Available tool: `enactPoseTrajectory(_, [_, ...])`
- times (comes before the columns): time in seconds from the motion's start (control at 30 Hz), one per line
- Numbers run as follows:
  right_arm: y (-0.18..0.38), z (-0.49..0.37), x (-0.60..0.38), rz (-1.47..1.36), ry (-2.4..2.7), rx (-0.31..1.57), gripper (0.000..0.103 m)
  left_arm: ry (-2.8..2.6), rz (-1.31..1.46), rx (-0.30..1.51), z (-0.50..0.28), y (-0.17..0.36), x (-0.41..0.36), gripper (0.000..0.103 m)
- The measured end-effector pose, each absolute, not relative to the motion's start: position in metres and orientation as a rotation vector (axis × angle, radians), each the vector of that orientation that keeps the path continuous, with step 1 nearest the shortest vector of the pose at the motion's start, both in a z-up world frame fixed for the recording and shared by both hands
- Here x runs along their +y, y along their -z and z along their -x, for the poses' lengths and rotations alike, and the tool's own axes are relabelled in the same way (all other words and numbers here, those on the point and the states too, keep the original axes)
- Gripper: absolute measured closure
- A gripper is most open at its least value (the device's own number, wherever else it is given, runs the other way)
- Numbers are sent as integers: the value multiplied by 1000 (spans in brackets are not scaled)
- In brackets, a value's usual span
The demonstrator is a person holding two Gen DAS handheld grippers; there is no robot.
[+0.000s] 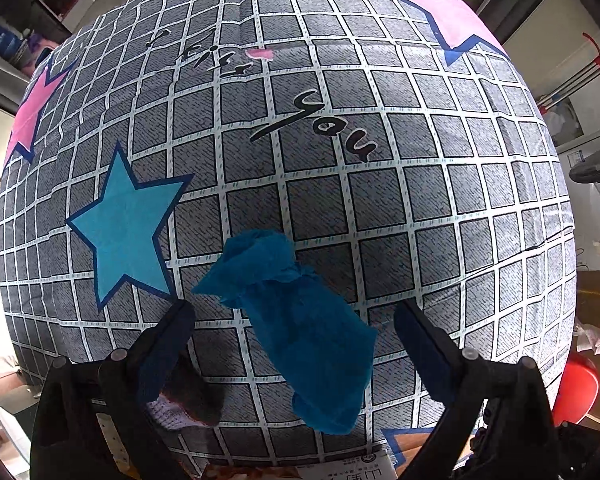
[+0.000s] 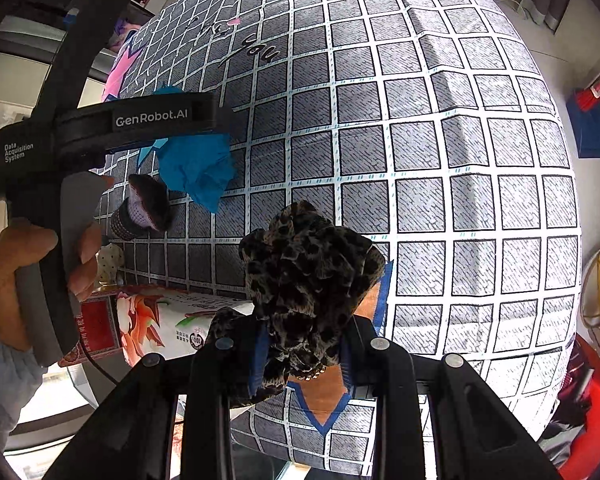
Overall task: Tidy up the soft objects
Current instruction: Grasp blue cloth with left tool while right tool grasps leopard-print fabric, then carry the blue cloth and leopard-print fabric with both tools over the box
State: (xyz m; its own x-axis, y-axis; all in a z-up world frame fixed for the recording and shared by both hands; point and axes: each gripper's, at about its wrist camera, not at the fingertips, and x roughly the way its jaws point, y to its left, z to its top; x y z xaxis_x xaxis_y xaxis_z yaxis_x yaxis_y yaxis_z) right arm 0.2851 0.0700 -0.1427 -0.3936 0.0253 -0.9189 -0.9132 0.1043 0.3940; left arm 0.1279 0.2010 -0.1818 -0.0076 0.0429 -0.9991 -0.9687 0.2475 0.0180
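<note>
A crumpled blue cloth [image 1: 296,332] lies on a grey checked quilt [image 1: 340,160] with stars. My left gripper [image 1: 296,320] is open, its fingers either side of the blue cloth, apart from it. A brown and white knitted piece [image 1: 188,404] lies under the left finger. In the right wrist view my right gripper [image 2: 302,344] is shut on a leopard-print cloth [image 2: 304,264], held above the quilt [image 2: 440,160]. The blue cloth [image 2: 196,172] and the knitted piece [image 2: 144,208] lie at the left, below the left gripper's body [image 2: 112,124].
A floral printed package [image 2: 160,320] lies at the quilt's near edge beside a spotted item [image 2: 110,260]. A red object [image 1: 576,388] stands off the quilt's right side. Shelves, a fan and clutter surround the quilt.
</note>
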Motion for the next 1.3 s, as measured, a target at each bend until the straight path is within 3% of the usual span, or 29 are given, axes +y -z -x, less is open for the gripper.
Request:
enactPoseTrajectory(0.1, [145,-283,63,884,-1408,1570,72,-1066,1060,1330,-124,198,200,20])
enactPoseTrajectory(0.17, [142,-284,60,868,-1408,1576,72,-1073,1088,1351,-120,205,198,35])
enactPoseTrajectory(0.2, [140,-285,59,860,-1410,1576,72,-1060,1111,1330,-118,206,197,38])
enactPoseTrajectory(0.3, [134,-287,56,846,-1415,1562,72,-1049,1095,1310,-118,201,195,73])
enactPoseTrajectory(0.33, [132,-287,56,844,-1416,1554,72,-1031,1097,1310,-118,199,194,89])
enactPoseTrajectory(0.37, [131,-285,56,843,-1417,1546,72,-1015,1105,1302,-118,198,192,93])
enactPoseTrajectory(0.87, [98,-274,39,855,-1440,1482,72,-942,923,1138,-109,80,85,94])
enactPoseTrajectory(1.3, [77,-226,9,947,-1512,1452,72,-850,883,1150,-76,43,0,94])
